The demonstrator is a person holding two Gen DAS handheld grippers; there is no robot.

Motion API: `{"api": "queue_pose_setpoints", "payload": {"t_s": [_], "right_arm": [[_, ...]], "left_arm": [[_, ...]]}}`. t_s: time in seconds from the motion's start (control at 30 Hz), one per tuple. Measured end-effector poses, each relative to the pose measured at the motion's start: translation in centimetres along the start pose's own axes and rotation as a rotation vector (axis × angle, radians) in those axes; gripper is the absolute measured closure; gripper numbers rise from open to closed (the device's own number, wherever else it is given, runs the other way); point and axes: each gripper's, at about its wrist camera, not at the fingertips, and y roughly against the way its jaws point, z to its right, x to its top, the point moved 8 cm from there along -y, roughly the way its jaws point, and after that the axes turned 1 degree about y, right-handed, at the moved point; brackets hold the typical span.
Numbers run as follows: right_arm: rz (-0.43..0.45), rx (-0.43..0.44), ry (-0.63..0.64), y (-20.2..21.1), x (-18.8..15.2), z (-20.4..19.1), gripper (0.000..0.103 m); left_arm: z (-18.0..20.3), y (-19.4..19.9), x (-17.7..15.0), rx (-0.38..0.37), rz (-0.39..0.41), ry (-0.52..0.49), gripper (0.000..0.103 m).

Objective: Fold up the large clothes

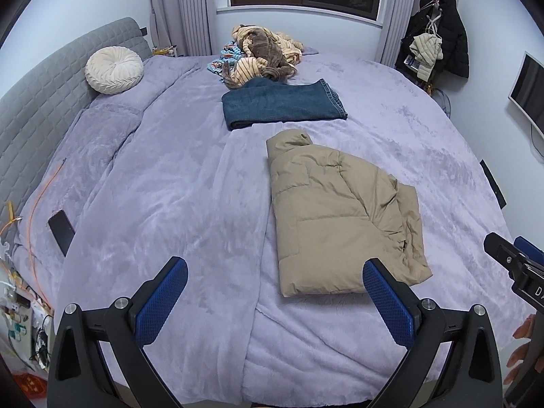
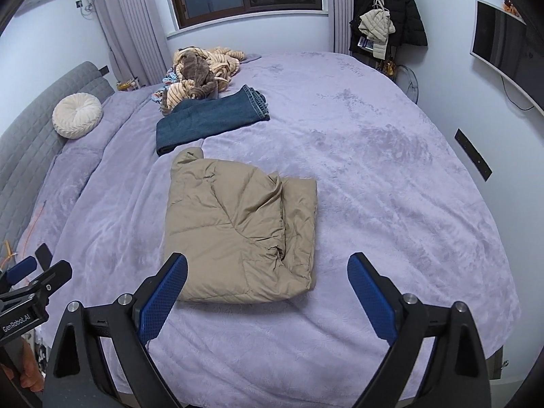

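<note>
- I'm looking down a bedroom onto one big bed (image 1: 170, 176) under a lilac fleece cover, grey headboard on its left, dark window beyond its far end.
- One tan puffer jacket (image 1: 340, 217) sits on the bed's near half, doubled into a rough rectangle with the collar pointing away from me. I'd call this one folded, though the right flap looks loose and lumpy.
- One pair of jeans (image 1: 282, 103) lies folded just beyond the jacket, apart from it. That's done.
- One unsorted heap of striped and brown clothes (image 1: 261, 54) is at the bed's far end, touching the jeans' far edge. My guess is that's what's left.
- One round cream cushion (image 1: 114, 69) rests by the headboard; one dark phone (image 1: 61, 226) is at the bed's left edge.
- My left gripper (image 1: 275, 292) hangs over the bed's near edge, jaws spread wide, nothing between them.
- My right gripper (image 2: 268, 289) is likewise wide apart and empty, above the jacket's near hem.
</note>
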Motion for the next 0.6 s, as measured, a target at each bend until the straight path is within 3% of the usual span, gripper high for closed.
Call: {"api": "queue_pose_setpoints", "payload": {"t_s": [0.6], "right_arm": [[-0.009, 0.004, -0.008, 0.13, 0.13, -0.21, 0.007]], "left_arm": [[-0.02, -0.03, 0.23, -0.001, 0.003, -0.001, 0.000]]}}
